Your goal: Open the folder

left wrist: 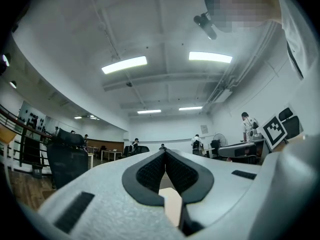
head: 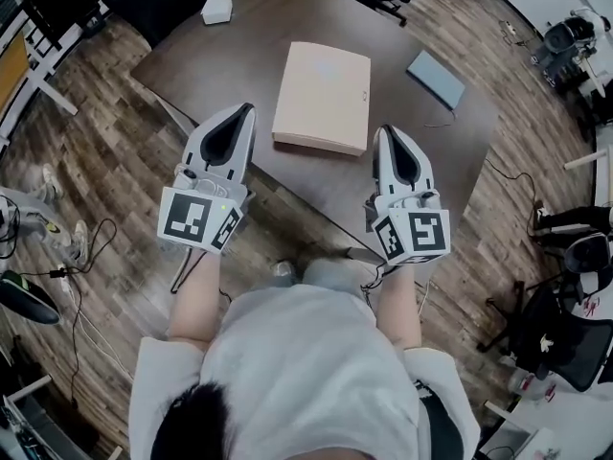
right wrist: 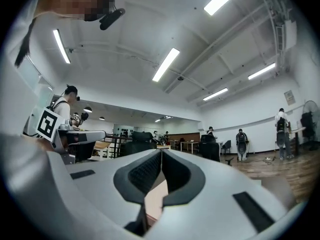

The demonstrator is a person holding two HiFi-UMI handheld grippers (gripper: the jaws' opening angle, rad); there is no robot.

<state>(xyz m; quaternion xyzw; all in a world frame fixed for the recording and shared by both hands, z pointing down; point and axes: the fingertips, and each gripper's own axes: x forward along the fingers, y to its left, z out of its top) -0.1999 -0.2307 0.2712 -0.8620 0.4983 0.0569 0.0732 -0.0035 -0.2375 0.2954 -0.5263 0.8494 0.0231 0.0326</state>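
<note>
A closed beige folder (head: 321,97) lies flat in the middle of the dark brown table (head: 230,56), its spine edge towards me. My left gripper (head: 246,111) hovers near the folder's near-left corner, jaws shut and holding nothing. Beside the near-right corner, my right gripper (head: 382,131) is also shut and empty. In the left gripper view the left gripper (left wrist: 165,152) points up into the room, and a sliver of the folder (left wrist: 173,206) shows below the pads. The right gripper (right wrist: 161,152) likewise shows a strip of the folder (right wrist: 156,200).
A white box (head: 217,8) sits at the table's far-left corner, and a blue-grey notebook (head: 436,78) lies at its right side. The table's near edge runs just under both grippers. Office chairs (head: 560,338) stand to the right on the wooden floor.
</note>
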